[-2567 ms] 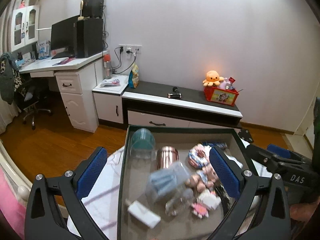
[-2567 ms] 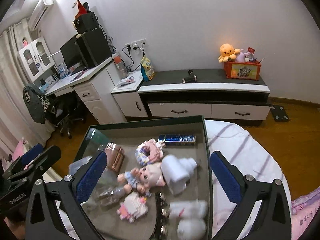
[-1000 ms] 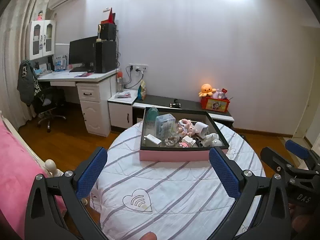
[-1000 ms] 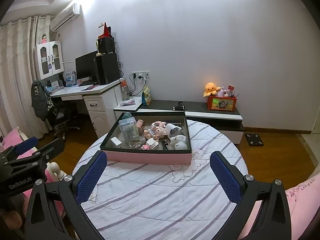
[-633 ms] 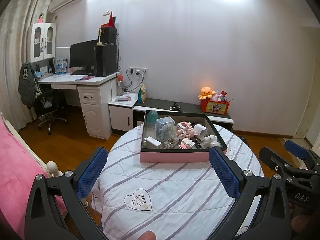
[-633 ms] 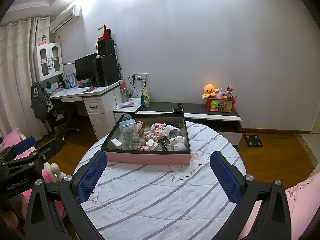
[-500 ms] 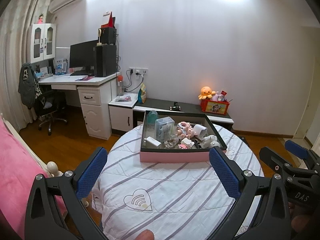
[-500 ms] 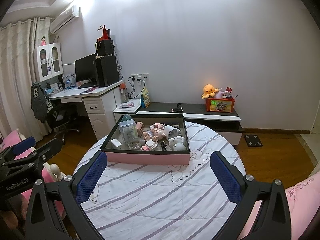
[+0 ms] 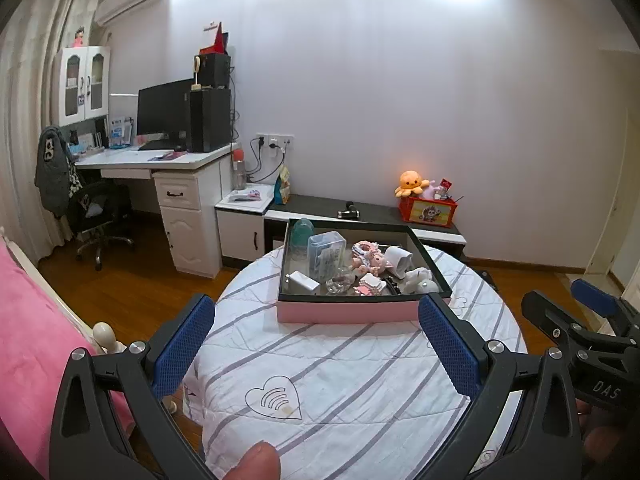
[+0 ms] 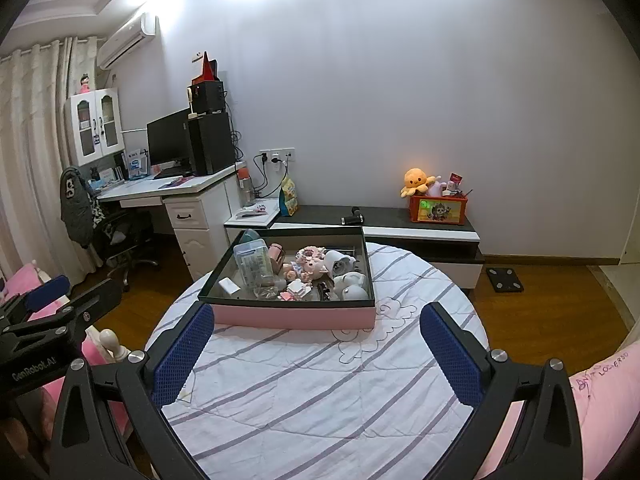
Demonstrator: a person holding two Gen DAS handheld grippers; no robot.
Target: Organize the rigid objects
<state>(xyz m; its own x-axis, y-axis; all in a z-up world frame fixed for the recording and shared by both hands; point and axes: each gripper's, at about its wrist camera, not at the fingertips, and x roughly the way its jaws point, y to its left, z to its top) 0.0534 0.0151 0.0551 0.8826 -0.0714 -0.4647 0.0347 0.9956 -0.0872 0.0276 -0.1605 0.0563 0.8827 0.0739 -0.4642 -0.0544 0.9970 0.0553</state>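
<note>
A pink box with a dark rim (image 9: 348, 313) (image 10: 294, 317) stands on a round table covered by a striped white cloth (image 9: 352, 380) (image 10: 320, 392). In it lie a clear plastic case (image 9: 326, 254) (image 10: 251, 261), a teal cup (image 9: 301, 234), a white adapter (image 9: 302, 282), pink dolls (image 9: 370, 262) (image 10: 308, 264) and white figures (image 9: 416, 278) (image 10: 348, 280). My left gripper (image 9: 316, 350) is open and empty, well back from the box. My right gripper (image 10: 318, 354) is open and empty too, at a like distance. Each gripper shows at the edge of the other's view.
A white desk (image 9: 176, 168) with a monitor and an office chair (image 9: 100, 216) stands at the left. A low dark cabinet (image 10: 400, 220) behind the table carries a red toy box (image 10: 438, 208). Pink bedding (image 9: 32, 320) lies at the left, wooden floor (image 10: 540, 300) to the right.
Both grippers pulled far back from over the box 2.6 s ago, so the whole table shows. In the last second they barely moved. Both stayed open.
</note>
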